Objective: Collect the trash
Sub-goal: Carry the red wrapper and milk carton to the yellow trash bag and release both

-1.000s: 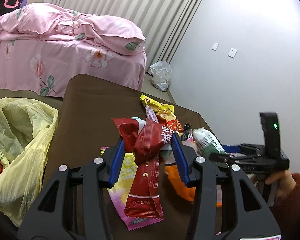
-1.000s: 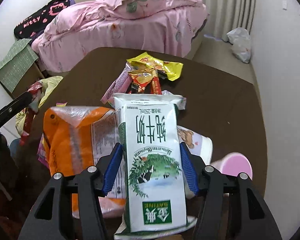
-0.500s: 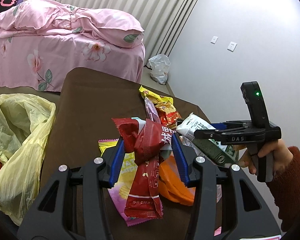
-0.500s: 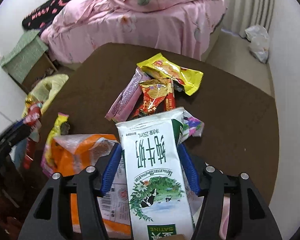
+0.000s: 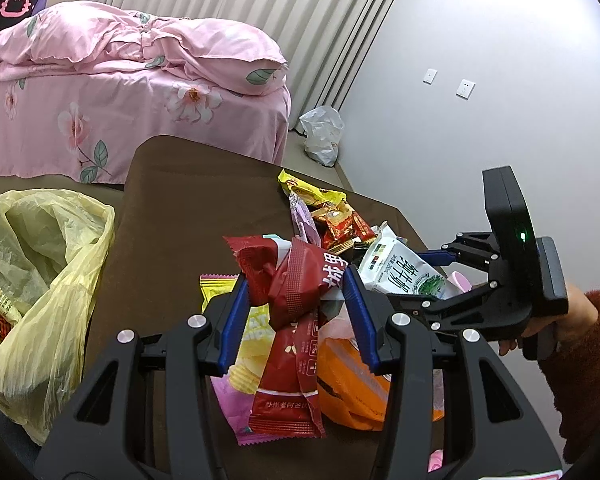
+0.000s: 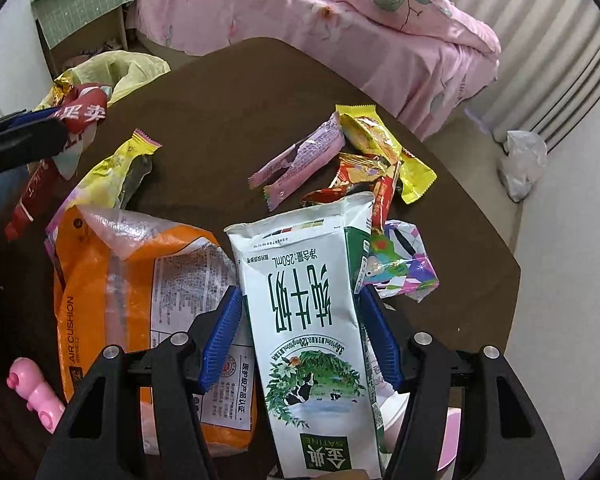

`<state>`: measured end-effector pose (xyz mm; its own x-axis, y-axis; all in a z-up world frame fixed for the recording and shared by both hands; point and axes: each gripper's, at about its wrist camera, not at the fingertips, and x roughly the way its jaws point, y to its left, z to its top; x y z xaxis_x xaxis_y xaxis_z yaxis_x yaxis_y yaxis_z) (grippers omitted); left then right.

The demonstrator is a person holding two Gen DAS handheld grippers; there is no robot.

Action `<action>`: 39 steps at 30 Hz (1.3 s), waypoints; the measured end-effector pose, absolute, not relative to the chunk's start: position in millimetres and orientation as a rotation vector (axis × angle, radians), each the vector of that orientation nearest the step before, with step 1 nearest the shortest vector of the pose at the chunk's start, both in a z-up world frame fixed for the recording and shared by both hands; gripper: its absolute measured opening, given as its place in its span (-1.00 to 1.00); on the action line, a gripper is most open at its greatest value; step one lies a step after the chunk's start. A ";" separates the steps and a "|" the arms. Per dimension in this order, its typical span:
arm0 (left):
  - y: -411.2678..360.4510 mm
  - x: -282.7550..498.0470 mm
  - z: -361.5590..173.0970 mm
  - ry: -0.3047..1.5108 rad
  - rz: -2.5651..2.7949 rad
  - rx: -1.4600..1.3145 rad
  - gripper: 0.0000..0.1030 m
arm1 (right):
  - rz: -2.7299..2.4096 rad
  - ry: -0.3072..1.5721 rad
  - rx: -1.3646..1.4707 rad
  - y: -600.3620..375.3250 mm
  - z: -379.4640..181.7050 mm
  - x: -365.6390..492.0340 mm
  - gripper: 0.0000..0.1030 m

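My left gripper [image 5: 296, 280] is shut on a bunch of red snack wrappers [image 5: 292, 276] that hang above the brown table [image 5: 180, 208]. My right gripper [image 6: 300, 300] is shut on a white and green milk pouch [image 6: 312, 312], held off the table; the same pouch [image 5: 400, 268] shows in the left wrist view, to the right of the wrappers. A yellow plastic trash bag [image 5: 32, 272] gapes open at the table's left edge. Under the grippers lie an orange packet [image 6: 148, 292] and a yellow and pink wrapper [image 6: 112, 176].
More wrappers lie further back: a purple one [image 6: 300, 156], a yellow one [image 6: 384, 148], red ones [image 6: 360, 180] and a patterned one [image 6: 400, 264]. A pink toy [image 6: 32, 396] sits at the near left. Behind the table are a pink bed [image 5: 120, 92] and a white bag [image 5: 320, 136] on the floor.
The right gripper has lifted the milk pouch off the pile, rolled and swung it leftward, closer to the left gripper. The left gripper and its red wrappers have stayed put.
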<state>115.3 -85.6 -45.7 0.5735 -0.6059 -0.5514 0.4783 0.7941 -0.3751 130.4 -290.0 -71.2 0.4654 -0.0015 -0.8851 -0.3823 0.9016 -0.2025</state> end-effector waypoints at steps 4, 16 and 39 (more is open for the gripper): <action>-85.9 115.0 -46.8 0.726 -0.638 -0.191 -0.16 | 0.204 1.026 -0.461 -284.2 -74.5 123.3 0.09; -78.4 105.3 -26.0 0.677 -0.654 -0.219 -0.16 | 0.193 0.737 -0.191 -308.7 -5.2 69.8 0.04; 50.4 107.1 35.9 0.413 -0.390 -0.227 -0.17 | 0.300 0.452 -0.061 -266.5 70.3 53.1 0.04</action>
